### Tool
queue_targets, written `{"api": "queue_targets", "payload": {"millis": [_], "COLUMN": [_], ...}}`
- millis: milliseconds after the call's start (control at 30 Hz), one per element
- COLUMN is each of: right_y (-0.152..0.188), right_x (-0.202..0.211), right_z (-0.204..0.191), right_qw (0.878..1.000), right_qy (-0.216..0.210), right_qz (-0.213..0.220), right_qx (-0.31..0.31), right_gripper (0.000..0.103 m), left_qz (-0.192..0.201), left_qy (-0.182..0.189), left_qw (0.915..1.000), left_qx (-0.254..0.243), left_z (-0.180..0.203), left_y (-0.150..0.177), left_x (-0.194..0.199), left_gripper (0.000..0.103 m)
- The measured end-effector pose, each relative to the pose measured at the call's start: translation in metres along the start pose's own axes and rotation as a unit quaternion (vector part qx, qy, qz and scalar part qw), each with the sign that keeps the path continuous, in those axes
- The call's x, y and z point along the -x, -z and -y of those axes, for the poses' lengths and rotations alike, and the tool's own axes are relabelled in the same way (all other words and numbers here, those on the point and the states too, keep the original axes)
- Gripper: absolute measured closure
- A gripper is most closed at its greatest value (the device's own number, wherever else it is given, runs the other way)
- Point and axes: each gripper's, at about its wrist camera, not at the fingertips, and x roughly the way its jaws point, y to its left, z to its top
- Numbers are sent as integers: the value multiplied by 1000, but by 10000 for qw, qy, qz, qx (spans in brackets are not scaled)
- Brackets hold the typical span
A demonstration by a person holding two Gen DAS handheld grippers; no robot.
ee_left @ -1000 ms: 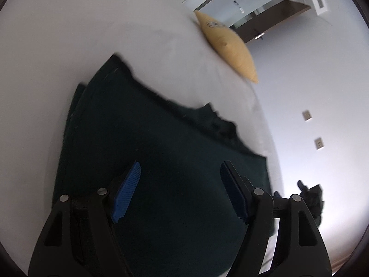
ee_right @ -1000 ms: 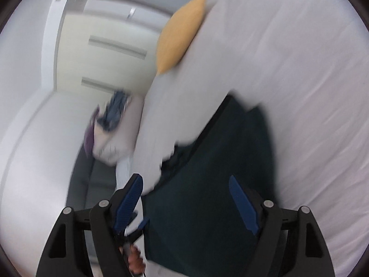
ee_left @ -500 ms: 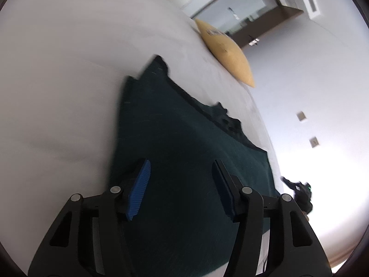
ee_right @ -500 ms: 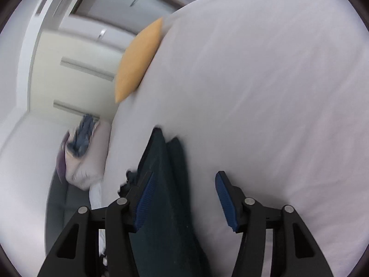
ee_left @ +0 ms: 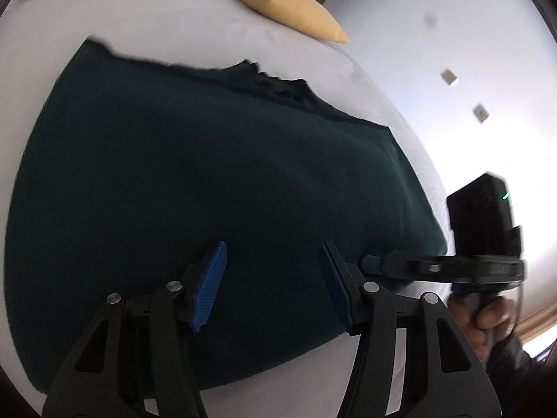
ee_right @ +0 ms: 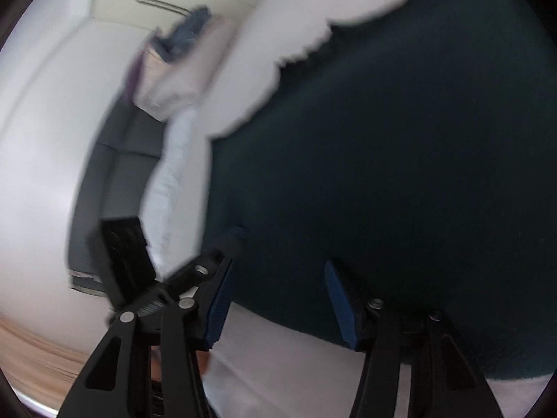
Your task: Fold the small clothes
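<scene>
White bedding covers the bed (ee_left: 146, 17), with a yellow pillow (ee_left: 285, 8) at its far end and a dark green garment (ee_left: 209, 174) lying flat, apparently already folded, near the bed's edge. Over the garment's near side the left gripper (ee_left: 275, 287) hangs with its jaws spread wide and nothing between them; the right gripper (ee_right: 275, 304) is also wide open and empty at the garment's near hem, beside the left one. As I judge it, the main risk is a pinch that catches only the top layer, or the sheet beneath, so the fold drags askew or slides off the edge. Uneven lifting by the two sides could skew it too. No container is clearly visible; a blurred pile of clothes (ee_right: 181, 38) sits beyond the bed.
</scene>
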Motion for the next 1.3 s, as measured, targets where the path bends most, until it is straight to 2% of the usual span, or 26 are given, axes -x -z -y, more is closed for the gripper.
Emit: {"api": "queue_targets", "payload": {"millis": [67, 200, 400, 533, 633, 700, 733, 767, 800, 833, 967, 1000, 1200, 1233, 1300], "right_y": [0, -2, -9, 2, 11, 17, 20, 23, 24, 24, 18, 15, -4, -8, -14], "right_x": [10, 59, 126, 159, 184, 200, 207, 212, 214, 213, 188, 181, 134, 128, 115], "right_z": [14, 51, 94, 111, 118, 120, 118, 116, 113, 109, 73, 64, 21, 15, 7], "right_qw": [9998, 9972, 9902, 9845, 9772, 9712, 9675, 9656, 9651, 9654, 9731, 9761, 9878, 9891, 9913], "right_qy": [-73, -2, -12, 131, 246, 510, 650, 642, 564, 518, 380, 285, -26, -25, -20], "right_qz": [87, 556, 1086, 1414, 1710, 1905, 2027, 2107, 2142, 2154, 2010, 1921, 1434, 1369, 1237], "right_qx": [-189, -499, -884, -1026, -1235, -1339, -1369, -1379, -1398, -1378, -1060, -970, -606, -550, -456], "right_gripper": [66, 67, 76, 76, 67, 46, 45, 45, 45, 44, 43, 43, 43, 43, 43], "left_qz": [-46, -163, -41, 40, 186, 352, 410, 497, 663, 790, 995, 971, 28, -10, -146], "left_qy": [97, 213, 456, 308, 214, 131, 88, -115, -394, -391, 257, 328, 843, 879, 1094], "left_qw": [9999, 9996, 9985, 9988, 9979, 9962, 9954, 9940, 9907, 9881, 9726, 9715, 9701, 9691, 9650], "left_qx": [60, 29, 296, 391, 580, 780, 860, 972, 1123, 1260, 2083, 2139, 2276, 2304, 2379], "left_z": [-8, -34, -71, -83, -99, -110, -113, -118, -123, -128, -152, -153, -159, -149, -154], "left_y": [6, 16, 34, 43, 48, 57, 57, 60, 62, 64, 68, 66, 41, 31, 23], "left_x": [4, 18, 43, 62, 78, 97, 99, 107, 118, 124, 131, 129, 83, 73, 65], "left_gripper": [57, 63, 63, 63, 63, 63, 59, 51, 40, 36, 34, 34, 34, 34, 34]}}
